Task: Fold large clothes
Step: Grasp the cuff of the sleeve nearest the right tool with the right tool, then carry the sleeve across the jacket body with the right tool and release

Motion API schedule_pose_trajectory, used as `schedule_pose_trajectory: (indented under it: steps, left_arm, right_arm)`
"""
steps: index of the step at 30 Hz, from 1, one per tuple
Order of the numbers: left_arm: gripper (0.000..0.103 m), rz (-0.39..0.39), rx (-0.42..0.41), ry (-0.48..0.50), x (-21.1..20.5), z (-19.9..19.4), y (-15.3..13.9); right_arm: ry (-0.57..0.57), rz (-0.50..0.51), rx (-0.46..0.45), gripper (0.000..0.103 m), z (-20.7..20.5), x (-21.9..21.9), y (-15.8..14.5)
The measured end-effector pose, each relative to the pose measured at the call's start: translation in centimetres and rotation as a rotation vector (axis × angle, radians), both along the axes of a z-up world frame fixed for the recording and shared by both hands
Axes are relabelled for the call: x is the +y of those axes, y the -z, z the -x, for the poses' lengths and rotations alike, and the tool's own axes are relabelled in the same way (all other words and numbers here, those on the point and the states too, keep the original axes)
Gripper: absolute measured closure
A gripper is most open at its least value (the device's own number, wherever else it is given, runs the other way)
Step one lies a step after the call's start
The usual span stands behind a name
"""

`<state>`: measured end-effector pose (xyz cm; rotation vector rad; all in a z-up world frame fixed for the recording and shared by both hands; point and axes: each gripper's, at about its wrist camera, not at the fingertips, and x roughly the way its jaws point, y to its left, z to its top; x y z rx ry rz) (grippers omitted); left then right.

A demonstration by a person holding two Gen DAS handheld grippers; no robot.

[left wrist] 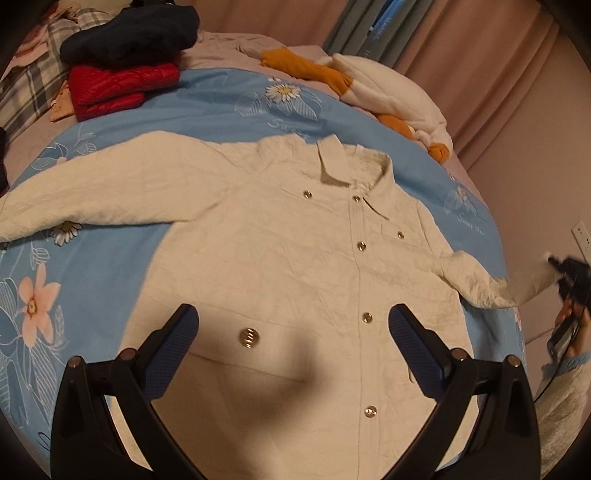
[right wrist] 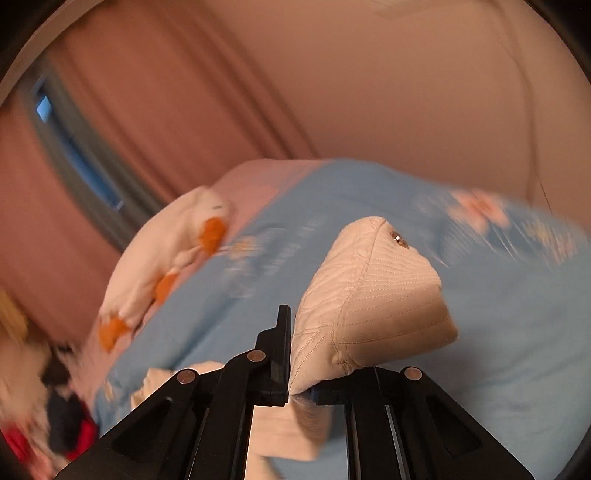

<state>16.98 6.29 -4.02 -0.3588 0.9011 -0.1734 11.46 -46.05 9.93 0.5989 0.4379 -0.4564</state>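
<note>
A cream quilted jacket [left wrist: 280, 258] with gold buttons lies front up on a blue floral bedspread [left wrist: 221, 99]. Its collar points to the far side and one sleeve is stretched out to the left. My left gripper [left wrist: 293, 321] hovers open over the jacket's lower front, with nothing between its blue pads. The other sleeve [left wrist: 491, 288] is lifted off the bed at the right edge, where my right gripper [left wrist: 565, 275] holds its end. In the right wrist view, the right gripper [right wrist: 295, 332] is shut on the sleeve cuff [right wrist: 376, 295], which bulges above the fingers and hides the right one.
Folded red [left wrist: 118, 88] and dark navy [left wrist: 129, 33] garments are stacked at the far left of the bed, next to plaid fabric [left wrist: 29, 88]. A white and orange garment [left wrist: 369, 88] lies at the far right. Curtains [left wrist: 480, 55] and a wall socket [left wrist: 581, 236] are beyond the bed.
</note>
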Motion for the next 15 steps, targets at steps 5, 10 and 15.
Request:
schedule_pose_trajectory:
  steps: [5, 10, 15]
  left_arm:
    - [0.000, 0.037, -0.026, -0.062, 3.6, 0.1, -0.3]
    - [0.000, 0.040, -0.007, -0.143, 7.3, 0.4, 0.8]
    - [0.000, 0.039, 0.009, -0.206, 10.2, 0.2, 1.7]
  right_arm:
    - [-0.212, 0.286, 0.049, 0.092, -7.5, 14.3, -3.4]
    - [-0.449, 0.500, 0.129, 0.092, -12.9, 28.4, 0.3]
    - [-0.669, 0.677, 0.305, 0.092, -15.6, 38.4, 10.1]
